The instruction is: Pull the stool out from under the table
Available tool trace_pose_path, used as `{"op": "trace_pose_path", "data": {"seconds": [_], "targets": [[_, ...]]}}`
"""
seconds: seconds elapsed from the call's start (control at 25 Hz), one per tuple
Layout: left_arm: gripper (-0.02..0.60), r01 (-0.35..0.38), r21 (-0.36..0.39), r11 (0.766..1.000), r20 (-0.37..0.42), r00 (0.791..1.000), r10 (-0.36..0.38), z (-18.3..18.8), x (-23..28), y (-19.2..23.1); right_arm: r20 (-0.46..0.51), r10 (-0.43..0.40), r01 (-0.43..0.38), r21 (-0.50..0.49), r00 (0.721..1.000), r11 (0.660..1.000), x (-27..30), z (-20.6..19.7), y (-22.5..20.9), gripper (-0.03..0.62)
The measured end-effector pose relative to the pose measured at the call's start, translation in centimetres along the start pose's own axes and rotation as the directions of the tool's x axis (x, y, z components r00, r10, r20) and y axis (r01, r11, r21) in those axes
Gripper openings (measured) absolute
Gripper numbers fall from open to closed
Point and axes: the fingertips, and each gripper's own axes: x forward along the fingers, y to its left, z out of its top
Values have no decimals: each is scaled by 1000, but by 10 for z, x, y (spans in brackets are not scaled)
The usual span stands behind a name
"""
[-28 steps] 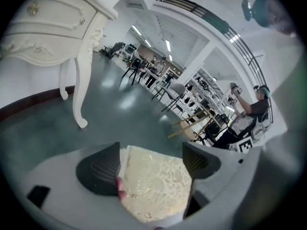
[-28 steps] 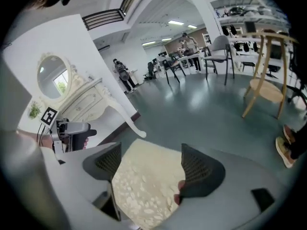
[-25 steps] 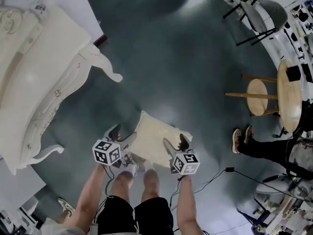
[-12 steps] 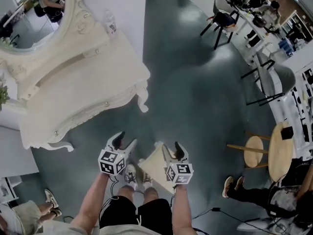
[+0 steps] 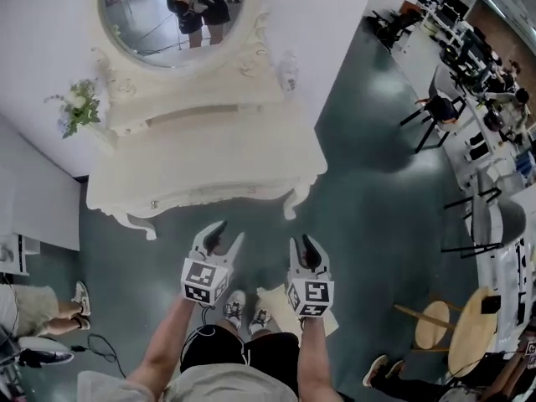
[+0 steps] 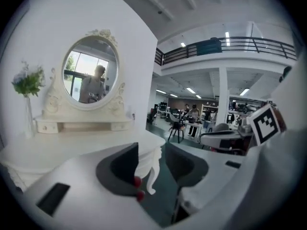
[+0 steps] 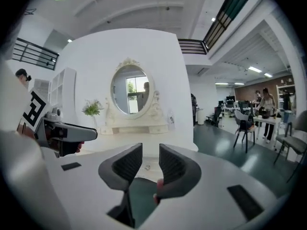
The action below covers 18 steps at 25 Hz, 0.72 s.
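Note:
The stool, a cream cushion, shows only as a corner on the floor beside my feet, below the right gripper. It stands clear of the white dressing table, which carries an oval mirror. My left gripper and right gripper hover side by side in the air, pointing at the table. Both sets of jaws are closing with nothing between them. A gap shows in the left gripper, a narrower one in the right gripper. The table fills both gripper views.
A vase of flowers stands on the table's left end. Someone's shoes are at the far left. A round wooden table with a wooden stool sits at the bottom right. Black chairs stand at the right.
The head view has swung up from the floor to the dressing table and mirror. The cream stool has slid from the picture's middle down to my feet. Both grippers' jaws have narrowed.

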Motion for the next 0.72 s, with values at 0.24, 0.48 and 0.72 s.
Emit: {"op": "trace_pose_path", "data": {"seconds": [0.24, 0.48, 0.72], "targets": [[139, -145, -15, 989, 63, 987, 146, 34, -62, 41, 22, 129, -128, -67, 991, 990, 13, 42, 71, 92], [89, -287, -35, 957, 118, 950, 289, 60, -117, 80, 35, 240, -235, -115, 970, 965, 18, 71, 131, 66], [23, -368, -81, 926, 132, 917, 376, 65, -149, 103, 71, 304, -293, -130, 950, 947, 21, 99, 165, 43]]}}
